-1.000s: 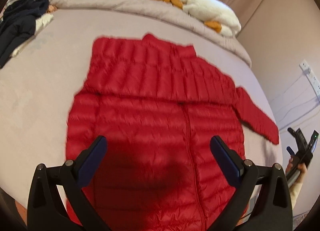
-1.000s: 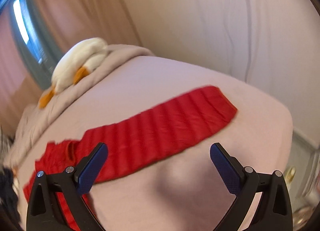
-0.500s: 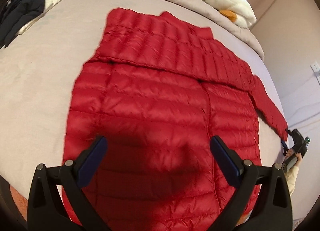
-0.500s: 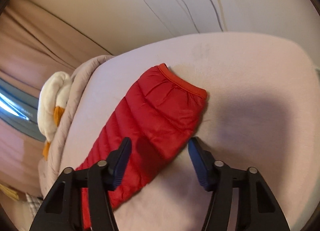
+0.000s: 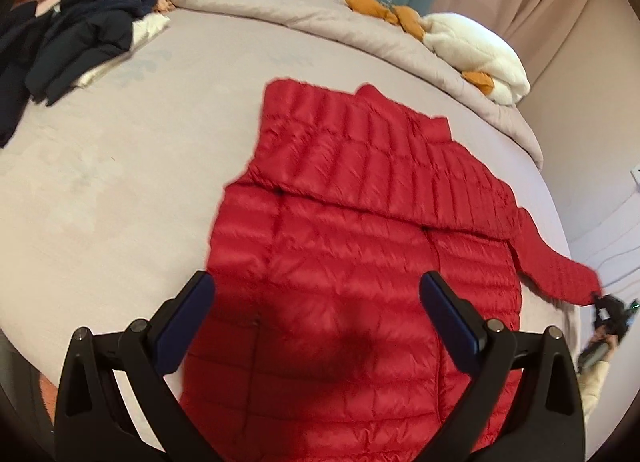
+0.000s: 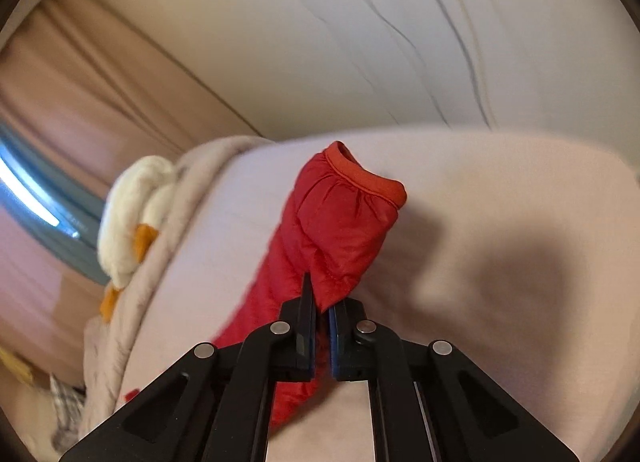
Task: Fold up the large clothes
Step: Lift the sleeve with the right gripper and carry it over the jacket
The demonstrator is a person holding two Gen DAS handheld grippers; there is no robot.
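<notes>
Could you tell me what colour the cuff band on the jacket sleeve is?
Orange-red, slightly lighter than the red sleeve; the cuff band shows best in the right wrist view.

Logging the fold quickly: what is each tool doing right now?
Left tool: open, holding nothing, above the red jacket.
Right tool: closed on the jacket's sleeve.

Wide bed (image 5: pixel 120 189) under pale mauve sheet, bearing flat red quilted puffer jacket (image 5: pixel 360 254), heaped dark navy clothes (image 5: pixel 76 37), rumpled beige duvet (image 5: pixel 280 9).

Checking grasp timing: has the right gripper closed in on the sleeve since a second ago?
Yes. The right gripper came forward to the sleeve near its cuff and is now shut on it; earlier it hung open, short of it.
</notes>
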